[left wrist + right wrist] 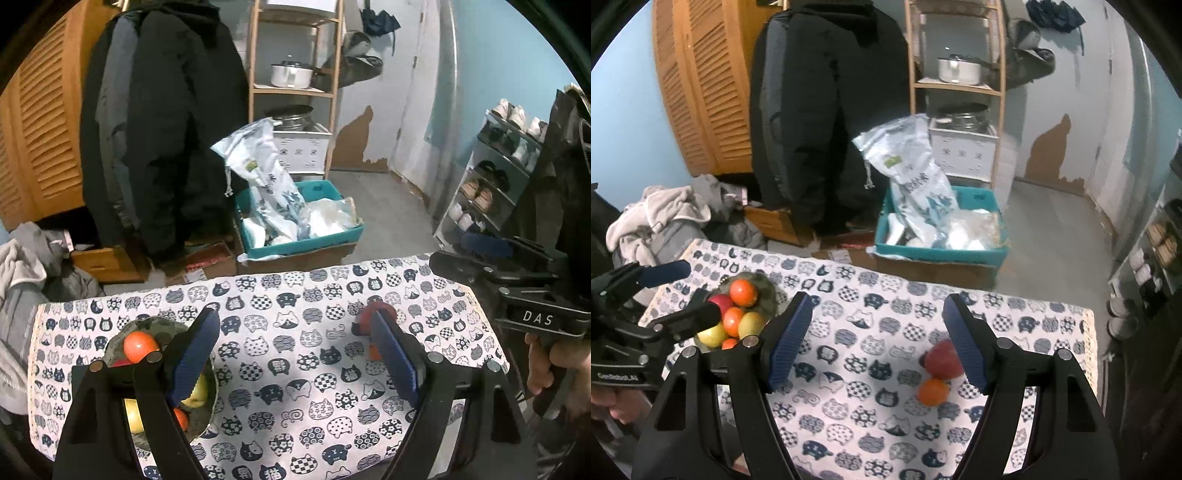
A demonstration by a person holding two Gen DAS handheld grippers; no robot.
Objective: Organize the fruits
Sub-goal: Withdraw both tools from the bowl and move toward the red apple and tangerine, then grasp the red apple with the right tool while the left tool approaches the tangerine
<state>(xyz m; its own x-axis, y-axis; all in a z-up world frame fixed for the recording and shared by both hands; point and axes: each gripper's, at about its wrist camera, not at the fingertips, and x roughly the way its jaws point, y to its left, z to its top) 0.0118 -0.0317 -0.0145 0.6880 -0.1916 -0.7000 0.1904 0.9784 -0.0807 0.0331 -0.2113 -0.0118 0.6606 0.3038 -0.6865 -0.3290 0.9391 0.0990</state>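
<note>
A dark bowl (767,291) at the table's left holds several orange, red and yellow fruits (743,291); it also shows in the left wrist view (162,326) behind my left finger. A red apple (942,358) and a small orange (932,391) lie loose on the cat-print cloth at the right, partly hidden by the right finger; the apple shows in the left wrist view (369,314). My left gripper (295,354) is open and empty above the cloth. My right gripper (875,332) is open and empty, its right finger beside the apple.
The table (868,369) is covered by the cat-print cloth, with its far edge close behind the fruit. Beyond stand a teal bin of bags (942,251), a wooden shelf with pots (956,85), hanging coats (827,110) and a shoe rack (495,177).
</note>
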